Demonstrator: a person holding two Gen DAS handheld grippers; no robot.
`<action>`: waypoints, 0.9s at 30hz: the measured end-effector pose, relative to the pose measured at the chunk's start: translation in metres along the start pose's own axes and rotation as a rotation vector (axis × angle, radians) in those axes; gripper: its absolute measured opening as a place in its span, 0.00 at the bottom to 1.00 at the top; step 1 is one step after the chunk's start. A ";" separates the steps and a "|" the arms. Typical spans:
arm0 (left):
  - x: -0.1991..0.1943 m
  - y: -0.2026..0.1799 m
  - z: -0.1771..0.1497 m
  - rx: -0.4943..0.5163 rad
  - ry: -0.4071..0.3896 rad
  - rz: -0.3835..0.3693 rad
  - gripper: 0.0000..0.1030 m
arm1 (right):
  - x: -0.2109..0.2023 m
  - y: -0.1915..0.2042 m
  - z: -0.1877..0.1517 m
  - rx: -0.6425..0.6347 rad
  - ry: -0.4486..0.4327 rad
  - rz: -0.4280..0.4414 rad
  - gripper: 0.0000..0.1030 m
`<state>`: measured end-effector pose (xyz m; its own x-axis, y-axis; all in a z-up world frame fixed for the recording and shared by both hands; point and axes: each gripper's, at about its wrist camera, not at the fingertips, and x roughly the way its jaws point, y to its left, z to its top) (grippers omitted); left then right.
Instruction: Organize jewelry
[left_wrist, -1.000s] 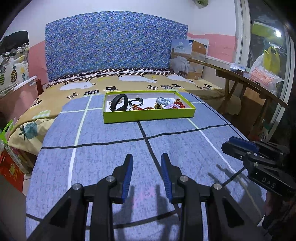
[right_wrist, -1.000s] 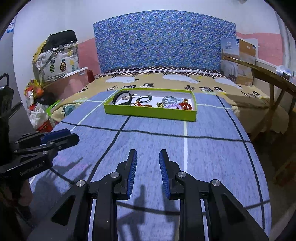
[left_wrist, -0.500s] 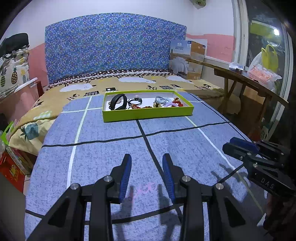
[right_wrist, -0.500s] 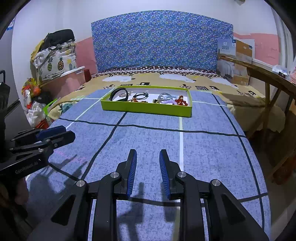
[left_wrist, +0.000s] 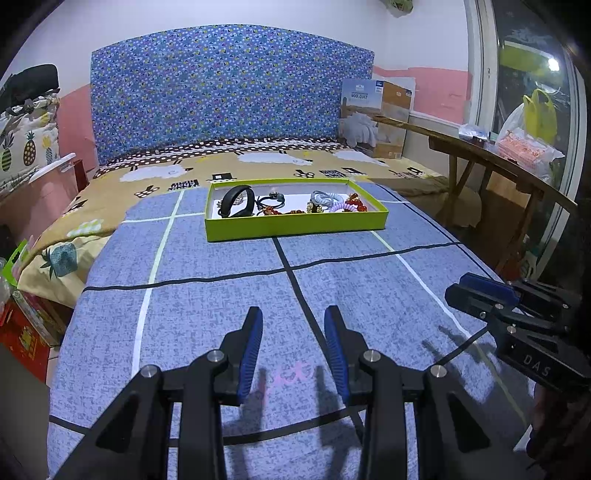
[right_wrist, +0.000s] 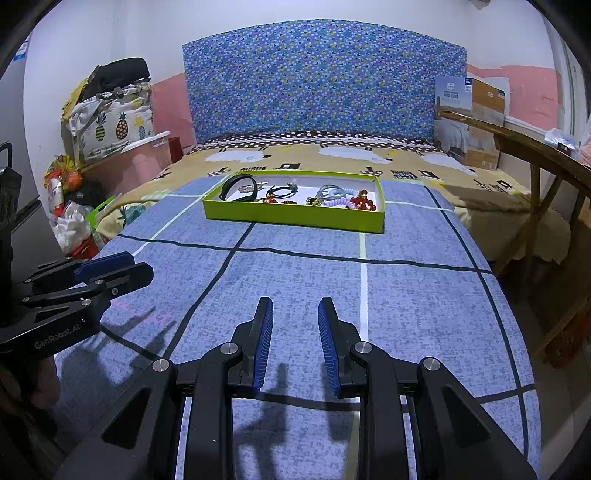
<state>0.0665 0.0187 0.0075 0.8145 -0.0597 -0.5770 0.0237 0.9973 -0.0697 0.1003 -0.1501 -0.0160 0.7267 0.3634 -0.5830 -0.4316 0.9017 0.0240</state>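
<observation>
A lime-green tray (left_wrist: 295, 226) (right_wrist: 291, 218) sits far ahead on the blue checked bedspread. In it lie a black wristband (left_wrist: 238, 201) (right_wrist: 238, 186), a black hair tie (left_wrist: 271, 201), pale blue and lilac spiral hair ties (left_wrist: 327, 199) (right_wrist: 332, 195) and red beads (right_wrist: 364, 201). My left gripper (left_wrist: 293, 321) is open and empty, low over the near bedspread; it also shows in the right wrist view (right_wrist: 110, 266). My right gripper (right_wrist: 295, 314) is open and empty beside it, and it shows in the left wrist view (left_wrist: 476, 290).
A blue patterned headboard (left_wrist: 229, 92) stands behind the bed. A wooden bench (left_wrist: 480, 155) and a cardboard box (left_wrist: 376, 110) flank the right side. Bags and clutter (right_wrist: 107, 114) lie at the left. The bed's edges fall off on both sides.
Both grippers have drawn back a little from the tray, which looks slightly farther. Both stay open and empty.
</observation>
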 end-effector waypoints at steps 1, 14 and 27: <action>0.000 0.000 0.000 0.001 -0.001 0.000 0.35 | 0.000 0.000 0.000 0.000 0.000 0.001 0.25; -0.001 0.002 -0.001 0.003 -0.001 0.002 0.35 | 0.001 0.001 0.000 0.001 0.005 0.004 0.25; -0.002 -0.001 0.000 0.018 -0.007 0.017 0.35 | 0.001 0.001 -0.001 0.004 0.006 0.006 0.25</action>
<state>0.0648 0.0181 0.0082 0.8188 -0.0428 -0.5724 0.0202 0.9988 -0.0457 0.0996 -0.1490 -0.0176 0.7209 0.3677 -0.5874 -0.4342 0.9003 0.0307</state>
